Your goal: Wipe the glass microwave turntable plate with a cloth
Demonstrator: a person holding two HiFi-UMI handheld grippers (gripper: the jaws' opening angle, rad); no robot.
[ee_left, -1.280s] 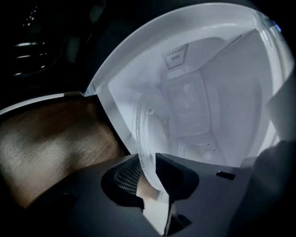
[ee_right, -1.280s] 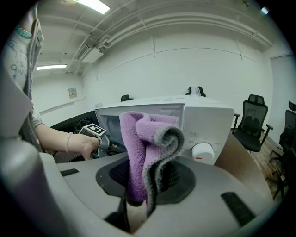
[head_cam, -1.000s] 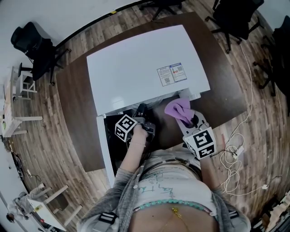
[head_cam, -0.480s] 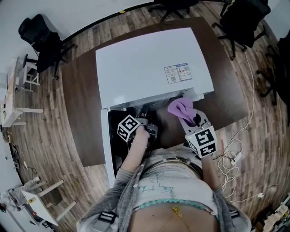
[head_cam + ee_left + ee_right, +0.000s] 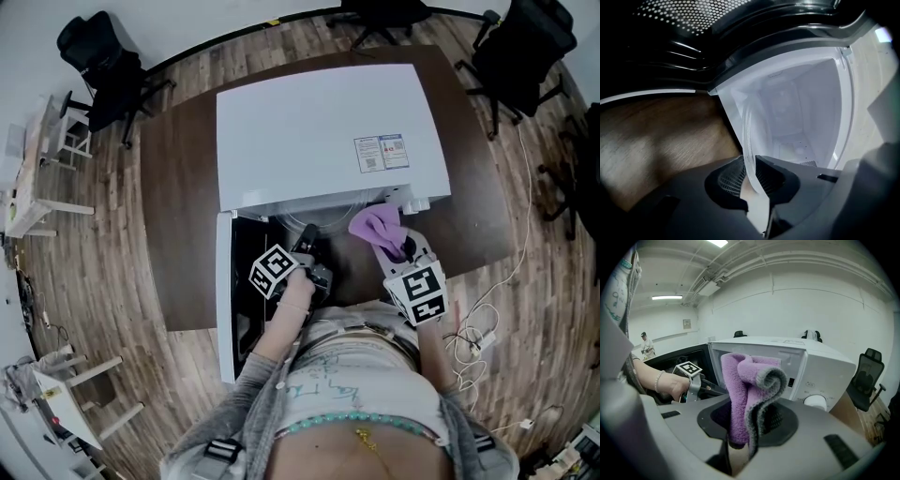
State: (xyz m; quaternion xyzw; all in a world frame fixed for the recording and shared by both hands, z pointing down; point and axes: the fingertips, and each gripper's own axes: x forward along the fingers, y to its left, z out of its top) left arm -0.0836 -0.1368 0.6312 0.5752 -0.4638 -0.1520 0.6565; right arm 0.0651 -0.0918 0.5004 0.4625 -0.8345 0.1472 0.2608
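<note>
The left gripper has its jaws clamped on the rim of the glass plate. They've just been closing, with that rim sitting right between the pads. From the left gripper view the plate shows edge-on, a thin clear arc standing upright out of the jaws, right at the mouth of the microwave. You can see the white cavity through and behind it. Can't really tell if the far edge of the plate is fully out of the opening or not.

The right gripper is pinched down on a purple cloth with grey edging. The cloth is folded over on itself and sticks up out of the jaws. It isn't touching the plate; the two grippers are apart.

Going outward, the microwave door hangs open to the left, and the left hand is in front of it. The right gripper sits near the microwave's front right corner, by the white knob. The whole thing sits on a dark brown table, with black office chairs around it.
</note>
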